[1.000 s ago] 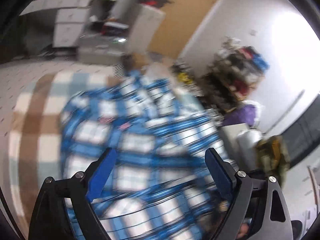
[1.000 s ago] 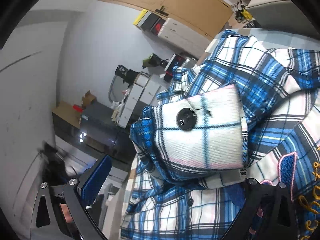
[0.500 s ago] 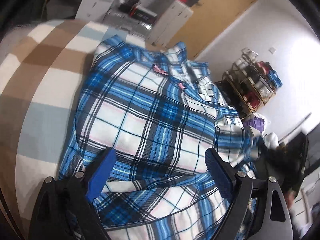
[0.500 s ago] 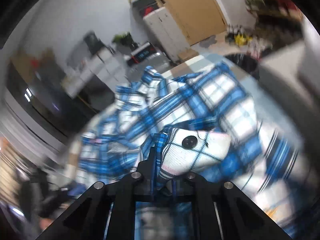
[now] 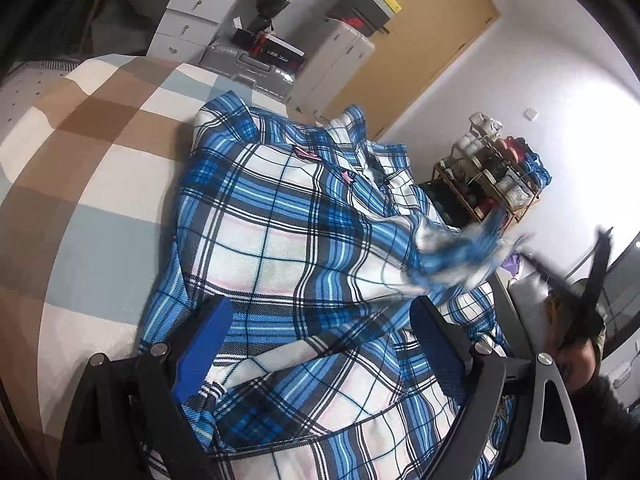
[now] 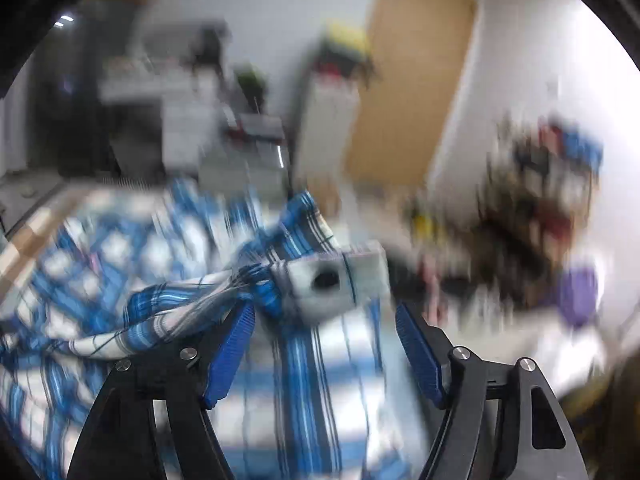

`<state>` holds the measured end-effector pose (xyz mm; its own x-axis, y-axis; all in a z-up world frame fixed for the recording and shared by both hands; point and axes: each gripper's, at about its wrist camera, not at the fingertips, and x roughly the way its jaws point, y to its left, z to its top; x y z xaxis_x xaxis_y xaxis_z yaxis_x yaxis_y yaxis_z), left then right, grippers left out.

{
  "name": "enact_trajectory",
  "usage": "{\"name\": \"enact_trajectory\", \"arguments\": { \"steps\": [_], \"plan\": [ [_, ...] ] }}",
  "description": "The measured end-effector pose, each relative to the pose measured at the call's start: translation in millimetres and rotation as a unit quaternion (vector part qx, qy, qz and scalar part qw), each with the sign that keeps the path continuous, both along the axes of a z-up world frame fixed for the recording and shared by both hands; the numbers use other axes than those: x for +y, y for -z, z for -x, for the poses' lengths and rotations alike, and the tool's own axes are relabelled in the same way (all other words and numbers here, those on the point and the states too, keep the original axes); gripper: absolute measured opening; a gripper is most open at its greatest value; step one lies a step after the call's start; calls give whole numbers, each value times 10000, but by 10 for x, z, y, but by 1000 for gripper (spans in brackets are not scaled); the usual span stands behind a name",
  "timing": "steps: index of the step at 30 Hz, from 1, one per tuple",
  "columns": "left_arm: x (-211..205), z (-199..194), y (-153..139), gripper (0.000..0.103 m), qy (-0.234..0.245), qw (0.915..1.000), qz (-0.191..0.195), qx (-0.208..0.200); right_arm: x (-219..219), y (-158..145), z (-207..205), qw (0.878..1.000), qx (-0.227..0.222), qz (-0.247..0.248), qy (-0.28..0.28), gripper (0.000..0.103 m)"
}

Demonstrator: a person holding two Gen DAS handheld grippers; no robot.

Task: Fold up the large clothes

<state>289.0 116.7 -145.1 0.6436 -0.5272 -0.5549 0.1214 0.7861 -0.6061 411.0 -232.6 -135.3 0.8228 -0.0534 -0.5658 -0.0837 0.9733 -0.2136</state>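
Observation:
A blue, white and black plaid shirt point(image 5: 280, 240) lies spread on a bed. My left gripper point(image 5: 318, 308) hovers low over its near part, open, with cloth under the jaws but none between the pads. In the left wrist view one sleeve point(image 5: 460, 248) is lifted at the right and blurred. The right wrist view is blurred by motion. There my right gripper point(image 6: 323, 312) is opening its jaws. The sleeve's white cuff point(image 6: 332, 280), with a dark button, sits just beyond the blue fingertips, and neither pad presses on it.
The bed has a brown, white and pale blue checked cover point(image 5: 80, 160). Behind it stand a silver suitcase point(image 5: 256, 68), white drawers point(image 5: 188, 20), a white cabinet point(image 5: 336, 64) and a wooden door point(image 5: 432, 40). A cluttered shelf rack point(image 5: 492, 176) is at the right.
The right gripper was shut on the cuff half a second ago; now its jaws stand apart and the cuff is loose ahead of them. The left gripper sank toward the shirt, then held still.

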Motion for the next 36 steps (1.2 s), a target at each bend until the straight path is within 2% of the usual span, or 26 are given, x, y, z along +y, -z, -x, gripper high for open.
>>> {"name": "enact_trajectory", "arguments": {
  "steps": [2,4,7,9,11,15,17,18,19,21,23,24,25,28,32,34,36],
  "plan": [
    [14,-9,1,87,6,10000,73,1,-202,147,90,9971,587,-463,160,74],
    [64,43,28,87,7,9999,127,6,-327,175,181,9922,858,-863,264,74],
    [64,45,26,87,-1,9999,124,-1,-433,138,278,9787,1066,-1751,-49,79],
    [59,42,28,87,7,10000,89,2,-360,81,263,9766,1054,-1868,-123,82],
    [61,53,28,87,5,10000,44,-4,-224,33,173,9798,961,-1746,-149,87],
    [65,59,24,87,-13,10000,4,-10,0,181,-247,9884,1196,-930,84,87],
    [66,61,22,87,-17,10000,-4,-7,35,384,-496,9874,1446,-295,578,87],
    [62,64,23,87,-14,10000,-18,-9,-20,449,-532,9848,1579,-132,716,86],
    [59,67,20,87,-13,10000,-37,-12,-82,562,-599,9811,1749,-56,825,83],
    [46,65,14,87,-12,10000,-77,-16,-183,697,-661,9753,2007,-258,884,59],
    [34,64,9,87,-9,9999,-122,-19,-222,686,-609,9770,1975,-426,681,43],
    [31,63,7,87,-9,9999,-129,-20,-203,637,-550,9814,1794,-258,629,16],
    [31,61,6,87,-8,9999,-127,-18,-185,591,-499,9839,1678,-24,608,8],
    [24,67,4,87,-14,9999,-140,-19,-253,403,-332,9897,1364,-70,419,7],
    [23,67,5,87,-19,9999,-136,-19,-336,147,-88,9953,831,0,497,6],
    [23,69,3,87,-25,9999,-133,-18,-329,145,-55,9947,836,95,590,6],
    [22,69,2,87,-27,9999,-137,-16,-321,281,-96,9914,1009,396,734,4]
  ]
}}
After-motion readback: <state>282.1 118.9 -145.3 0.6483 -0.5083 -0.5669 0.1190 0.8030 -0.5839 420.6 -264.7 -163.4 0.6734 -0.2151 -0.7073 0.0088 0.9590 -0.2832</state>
